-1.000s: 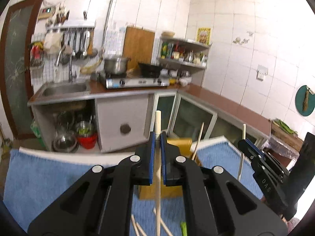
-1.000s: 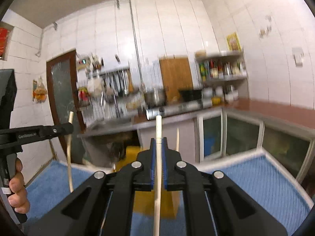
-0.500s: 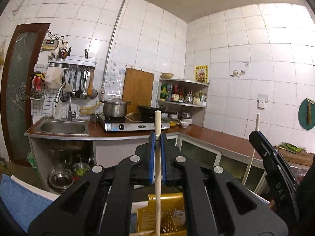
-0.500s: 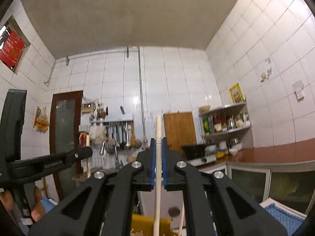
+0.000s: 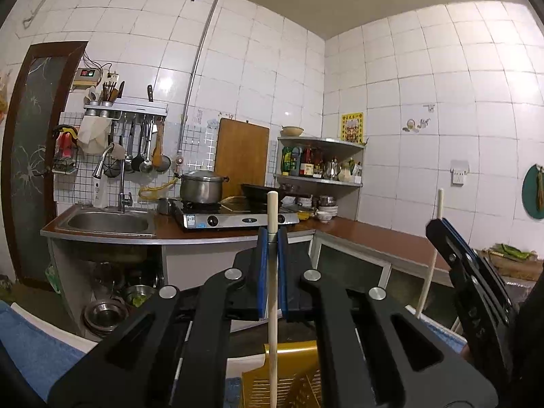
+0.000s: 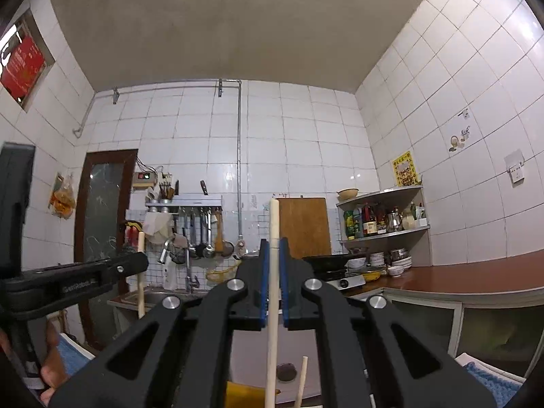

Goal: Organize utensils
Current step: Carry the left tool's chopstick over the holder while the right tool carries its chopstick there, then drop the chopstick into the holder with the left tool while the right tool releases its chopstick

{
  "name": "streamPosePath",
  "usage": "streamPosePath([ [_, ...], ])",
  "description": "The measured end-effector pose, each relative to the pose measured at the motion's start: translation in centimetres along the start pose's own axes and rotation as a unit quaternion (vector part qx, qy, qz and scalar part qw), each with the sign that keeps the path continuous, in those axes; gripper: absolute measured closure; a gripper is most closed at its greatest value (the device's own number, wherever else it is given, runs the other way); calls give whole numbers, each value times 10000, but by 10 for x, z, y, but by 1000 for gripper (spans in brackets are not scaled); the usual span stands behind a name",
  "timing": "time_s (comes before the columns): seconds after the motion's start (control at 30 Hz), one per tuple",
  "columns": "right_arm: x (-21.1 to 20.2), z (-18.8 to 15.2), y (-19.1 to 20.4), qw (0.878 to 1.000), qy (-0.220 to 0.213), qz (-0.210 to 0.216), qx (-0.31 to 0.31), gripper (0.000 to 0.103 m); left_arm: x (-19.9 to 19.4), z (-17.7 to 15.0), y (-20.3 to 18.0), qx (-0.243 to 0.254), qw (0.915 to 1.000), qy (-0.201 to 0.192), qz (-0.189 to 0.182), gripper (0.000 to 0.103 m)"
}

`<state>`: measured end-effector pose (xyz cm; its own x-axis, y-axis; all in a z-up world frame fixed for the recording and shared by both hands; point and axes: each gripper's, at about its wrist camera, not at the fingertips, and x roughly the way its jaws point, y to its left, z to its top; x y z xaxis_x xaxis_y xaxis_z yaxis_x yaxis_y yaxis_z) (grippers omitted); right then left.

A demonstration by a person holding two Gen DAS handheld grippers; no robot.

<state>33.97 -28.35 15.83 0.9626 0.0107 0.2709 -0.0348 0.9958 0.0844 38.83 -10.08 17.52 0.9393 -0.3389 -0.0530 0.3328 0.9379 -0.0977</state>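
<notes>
We see the left claw clamped tight on a pale wooden chopstick, its blue pads pressing the stick from both sides; the stick stands upright between them, its top poking above the tips and its shaft running down past the claw's body toward a yellow slotted basket just below. To the right of this claw, in the left wrist view, the right claw shows side-on with its own chopstick rising above it and hanging below it

From the right wrist view, the right claw is likewise closed fully on its chopstick, which stands upright in the pads, tip above, shaft going down out of view. Just right of that shaft and lower, another loose stick end pokes up; we cannot tell what it rests in. A patch of the yellow basket shows beneath the claw. Off to the left, the left claw appears side-on, carrying its chopstick upright, with part of the person's hand on the grip below

Blue cloth covers the bench below and left of the left claw. Well beyond both claws is a kitchen counter with a sink and a stove with a steel pot
</notes>
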Motion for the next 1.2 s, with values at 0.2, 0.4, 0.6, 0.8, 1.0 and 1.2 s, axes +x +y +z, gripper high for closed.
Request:
streamPosePath([
  [0.2,10,-23,-6,9996,272,-78,11,97,8,-21,-2,226,9995,224,24,99],
  [0.4,10,-47,-12,9981,602,-137,20,97,9,-45,-4,445,9982,402,37,98],
  [0.6,6,-58,-11,9959,897,-109,-80,97,17,-54,6,325,9975,628,73,98],
  [0.8,1,-60,-13,9891,1474,31,-2,96,21,-54,16,182,9959,875,130,98],
  [1.0,-15,-47,-16,9857,1687,37,33,57,-1,-42,22,88,9956,917,179,73],
  [1.2,-34,-26,-14,9803,1964,148,143,56,-42,-25,31,131,9945,942,436,45],
])
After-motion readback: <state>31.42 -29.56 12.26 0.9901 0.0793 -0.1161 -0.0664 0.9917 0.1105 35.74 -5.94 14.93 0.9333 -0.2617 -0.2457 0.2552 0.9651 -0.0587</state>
